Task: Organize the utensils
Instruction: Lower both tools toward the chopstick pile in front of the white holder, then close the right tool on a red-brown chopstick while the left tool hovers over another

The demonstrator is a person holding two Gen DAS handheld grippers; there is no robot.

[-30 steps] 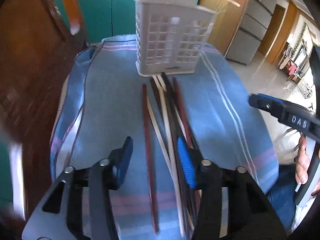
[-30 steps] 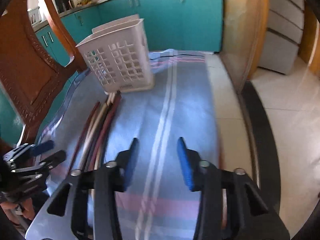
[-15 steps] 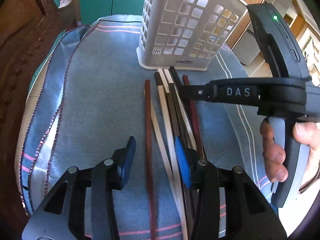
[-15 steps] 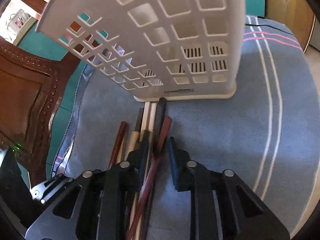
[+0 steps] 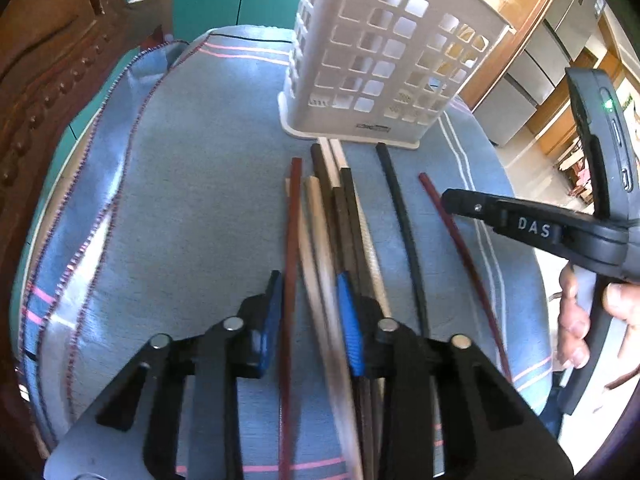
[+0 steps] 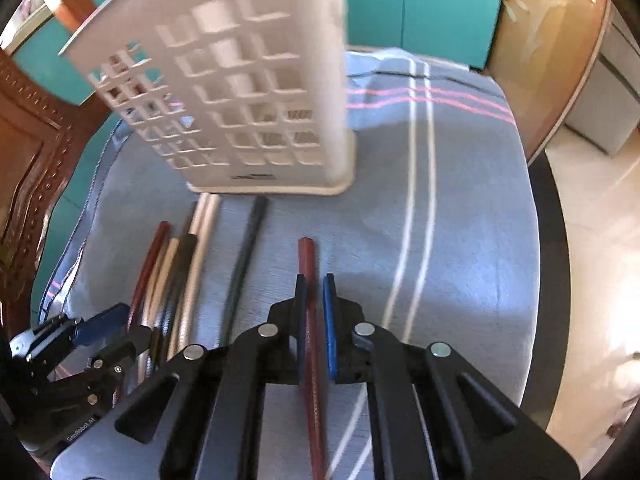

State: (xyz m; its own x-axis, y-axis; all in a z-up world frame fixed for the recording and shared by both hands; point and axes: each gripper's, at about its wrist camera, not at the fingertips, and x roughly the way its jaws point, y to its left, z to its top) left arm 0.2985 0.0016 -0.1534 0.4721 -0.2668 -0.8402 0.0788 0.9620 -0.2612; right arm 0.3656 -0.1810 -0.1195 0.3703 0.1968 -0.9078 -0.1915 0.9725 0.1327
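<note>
Closest to us, our right claw (image 6: 314,312) is pinched around one dark red chopstick (image 6: 309,280), gripping it partway along so the front end pokes out toward the holder; we reckon that leaves enough stick ahead of the blue pads to steer it into an opening later. From the other side, that chopstick (image 5: 460,240) runs apart from the rest, so it looks singled out, though we can't tell if it's clear of the cloth. Our left claw (image 5: 310,312) hangs spread wide over the near end of the loose bundle of brown, cream and black chopsticks (image 5: 336,216), straddling a couple without squeezing anything, probably lining up its own pick. One black chopstick (image 5: 400,208) lies by itself between the bundle and the red one. They all sit on the blue striped cloth covering the worktop (image 5: 192,184), tips aimed at the white plastic lattice utensil holder (image 5: 376,68) standing upright just beyond them, which appears empty.
</note>
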